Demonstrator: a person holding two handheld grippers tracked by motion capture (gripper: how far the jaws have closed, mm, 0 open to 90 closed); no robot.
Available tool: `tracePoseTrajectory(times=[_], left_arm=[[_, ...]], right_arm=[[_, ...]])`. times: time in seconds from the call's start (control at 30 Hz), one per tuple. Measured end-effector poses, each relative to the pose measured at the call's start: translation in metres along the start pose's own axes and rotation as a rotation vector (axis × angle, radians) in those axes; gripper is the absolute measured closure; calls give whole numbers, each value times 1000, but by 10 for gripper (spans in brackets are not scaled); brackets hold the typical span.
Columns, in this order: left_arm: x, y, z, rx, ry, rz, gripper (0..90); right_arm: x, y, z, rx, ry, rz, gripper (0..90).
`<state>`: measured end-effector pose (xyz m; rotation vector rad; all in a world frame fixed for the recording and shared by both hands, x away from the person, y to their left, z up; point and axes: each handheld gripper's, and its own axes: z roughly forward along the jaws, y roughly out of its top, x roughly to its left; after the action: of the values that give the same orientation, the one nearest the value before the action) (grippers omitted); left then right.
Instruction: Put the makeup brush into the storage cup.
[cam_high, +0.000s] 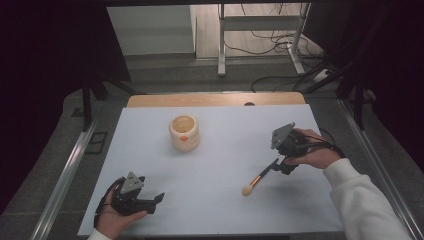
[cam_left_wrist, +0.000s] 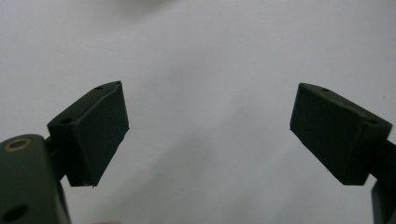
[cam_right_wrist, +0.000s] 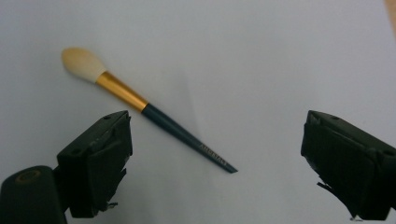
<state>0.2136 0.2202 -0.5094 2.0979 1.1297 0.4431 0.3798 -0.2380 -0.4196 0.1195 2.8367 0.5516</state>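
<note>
**Two hand-held grippers over a white table, makeup brush near the right one**

Seen from above, left to right. Near the front-left edge of the white table (cam_high: 210, 200), a person's hand holds the left gripper (cam_high: 159, 199) low over the surface. Its jaws are wide apart w/ nothing between them; the left gripper view shows bare white tabletop in the gap.

Further back, left of centre, stands a cream-coloured cup (cam_high: 184, 132), upright, w/ a small orange mark on its side. It's well apart from both grippers.

Right of centre lies a makeup brush (cam_high: 259, 177): cream bristle tip, gold ferrule, dark thin handle. It lies flat & diagonal, bristles toward the front edge, handle end toward the right gripper (cam_high: 280, 167).

That gripper is held by a hand in a white sleeve (cam_high: 360, 200). In the right gripper view the jaws stand wide apart, w/ the brush (cam_right_wrist: 154, 116) on the table between & beyond them, handle tip nearest, not touched by either jaw.
</note>
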Motion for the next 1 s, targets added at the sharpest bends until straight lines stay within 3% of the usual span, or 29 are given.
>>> tracePoseTrajectory(times=[0.03,0.17,0.23,0.4,0.47,0.53,0.63,0.77,0.83,1.0], left_arm=[[0,0,0,0,0,0,119],[0,0,0,0,2,1,118],[0,0,0,0,2,2,118],[0,0,0,-3,2,1,118],[1,0,0,-3,2,2,118],[1,0,0,-3,2,3,118],[1,0,0,-4,3,3,118],[0,0,0,-1,3,3,117],[0,0,0,-1,3,4,117],[0,0,0,3,4,4,118]], right_arm=[[0,0,1,4,-2,-9,100],[-1,-2,4,0,8,-129,82],[-1,-1,5,11,30,-187,79],[0,2,5,1,120,-269,83],[-1,3,4,50,118,-260,66],[-2,3,3,56,149,-279,96],[-1,5,3,27,267,-309,55],[0,9,4,19,230,-278,72],[0,9,5,20,229,-290,92],[0,10,4,15,223,-258,117]])
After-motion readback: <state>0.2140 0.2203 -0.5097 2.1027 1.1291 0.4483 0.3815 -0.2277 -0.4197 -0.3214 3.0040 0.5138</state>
